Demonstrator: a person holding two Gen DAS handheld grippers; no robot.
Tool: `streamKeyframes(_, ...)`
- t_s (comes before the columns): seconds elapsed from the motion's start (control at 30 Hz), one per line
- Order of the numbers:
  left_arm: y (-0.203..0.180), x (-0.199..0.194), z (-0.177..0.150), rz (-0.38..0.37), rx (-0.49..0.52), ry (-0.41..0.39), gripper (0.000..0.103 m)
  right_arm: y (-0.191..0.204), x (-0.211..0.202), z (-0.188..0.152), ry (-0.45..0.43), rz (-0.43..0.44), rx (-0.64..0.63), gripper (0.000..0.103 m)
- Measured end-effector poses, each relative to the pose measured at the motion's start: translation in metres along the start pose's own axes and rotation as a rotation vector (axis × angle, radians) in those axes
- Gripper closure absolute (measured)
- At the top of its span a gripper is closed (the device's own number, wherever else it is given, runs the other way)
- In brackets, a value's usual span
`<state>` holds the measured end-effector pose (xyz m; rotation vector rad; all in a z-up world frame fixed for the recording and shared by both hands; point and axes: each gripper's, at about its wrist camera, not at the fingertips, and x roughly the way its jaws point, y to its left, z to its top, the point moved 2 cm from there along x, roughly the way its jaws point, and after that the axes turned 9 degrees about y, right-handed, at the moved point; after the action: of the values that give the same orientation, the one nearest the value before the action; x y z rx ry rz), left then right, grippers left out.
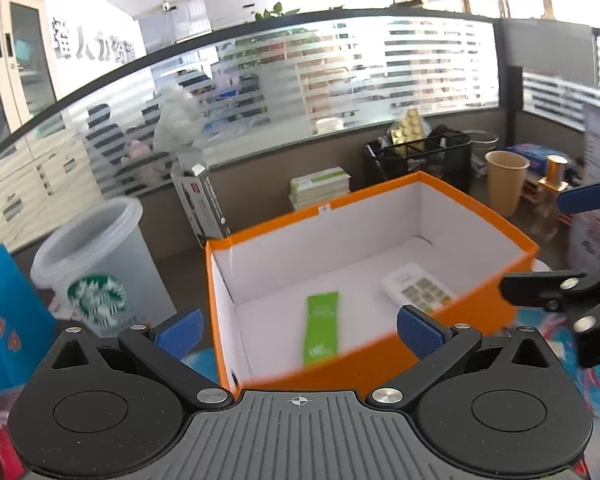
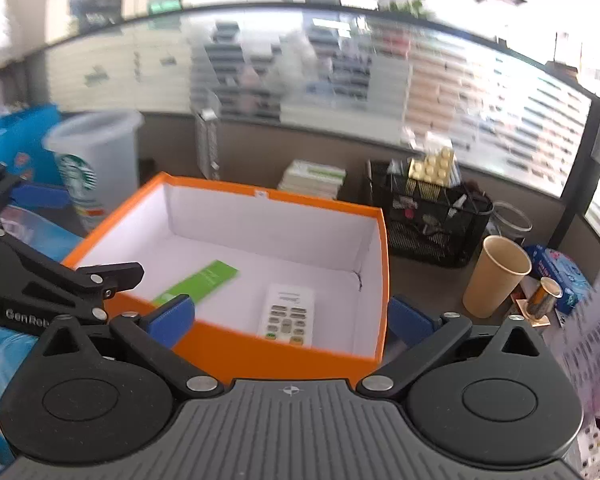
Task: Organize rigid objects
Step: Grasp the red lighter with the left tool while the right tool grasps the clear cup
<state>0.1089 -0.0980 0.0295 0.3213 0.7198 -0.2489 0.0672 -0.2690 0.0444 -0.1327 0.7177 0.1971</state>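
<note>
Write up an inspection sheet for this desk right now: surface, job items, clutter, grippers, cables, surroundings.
Surface: grey desk, crowded at the back.
Job's things: orange box open; white remote and green packet lying apart on its floor.
Clutter: Starbucks cup, paper cup, black mesh organizer, stacked booklets.
Grippers: left gripper and right gripper both open, empty.
Cables: nothing seen.
Surroundings: frosted glass partition, office beyond.

Left gripper (image 1: 300, 330) and right gripper (image 2: 290, 318) gape wide, empty.
</note>
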Motion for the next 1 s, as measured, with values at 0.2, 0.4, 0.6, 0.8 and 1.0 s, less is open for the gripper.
streamKeyframes(0.2,0.003,-0.009,-0.036,-0.009,-0.032,-0.002,0.0,0.005,-0.015,-0.047,-0.019,0.005,0.028,0.0)
streamKeyframes(0.4,0.01,-0.013,-0.066,-0.008,-0.076,-0.003,0.0,0.027,-0.016,-0.087,-0.08,0.138,0.019,0.0)
streamKeyframes(0.6,0.012,-0.002,-0.083,-0.016,-0.106,0.046,0.0,0.063,0.013,-0.104,-0.084,0.193,-0.111,0.006)
streamKeyframes(0.8,0.007,0.011,-0.088,-0.036,-0.11,0.074,0.0,0.071,0.044,-0.102,-0.06,0.22,-0.124,0.042)
streamKeyframes(1.0,-0.007,0.028,-0.088,-0.058,-0.088,0.095,0.0,0.068,0.048,-0.105,-0.028,0.206,-0.088,0.055)
